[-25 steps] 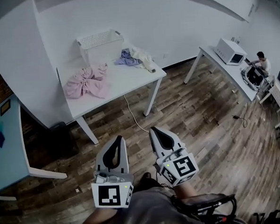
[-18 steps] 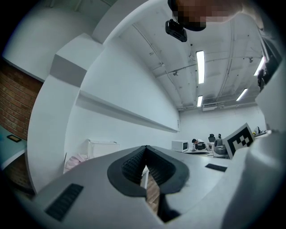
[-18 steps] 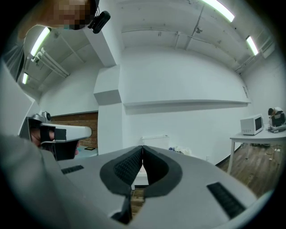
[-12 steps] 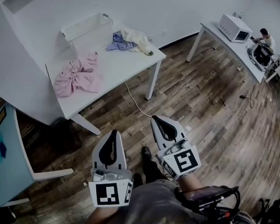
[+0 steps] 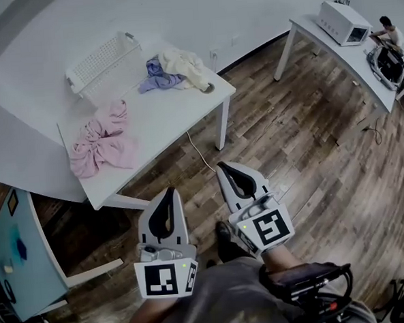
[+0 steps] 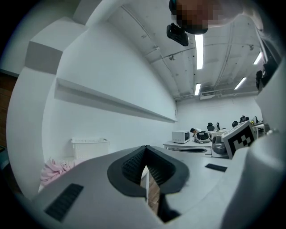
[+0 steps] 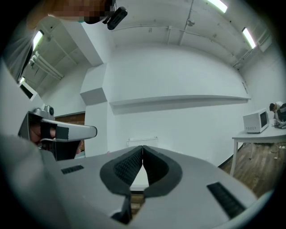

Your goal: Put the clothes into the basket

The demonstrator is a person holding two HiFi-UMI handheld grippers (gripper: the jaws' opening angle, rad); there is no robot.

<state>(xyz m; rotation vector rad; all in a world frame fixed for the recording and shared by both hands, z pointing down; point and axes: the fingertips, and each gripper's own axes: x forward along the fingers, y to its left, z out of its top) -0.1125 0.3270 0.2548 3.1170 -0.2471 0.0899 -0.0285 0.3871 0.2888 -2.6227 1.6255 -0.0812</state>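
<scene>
A white table stands ahead of me. On its left lies a crumpled pink garment. Near its back right corner lie a purple garment and a cream one. A white slotted basket sits at the table's far side against the wall. Both grippers hang low in front of me, well short of the table. My left gripper is shut with nothing in it. My right gripper is shut and empty too. The basket and pink garment show in the left gripper view.
A blue-topped table stands at my left. A cable trails over the wood floor under the white table. A second white table with a microwave stands at the right, where a person sits.
The table with the clothes has come closer and shifted left in the head view. Both grippers stay shut and held low before me.
</scene>
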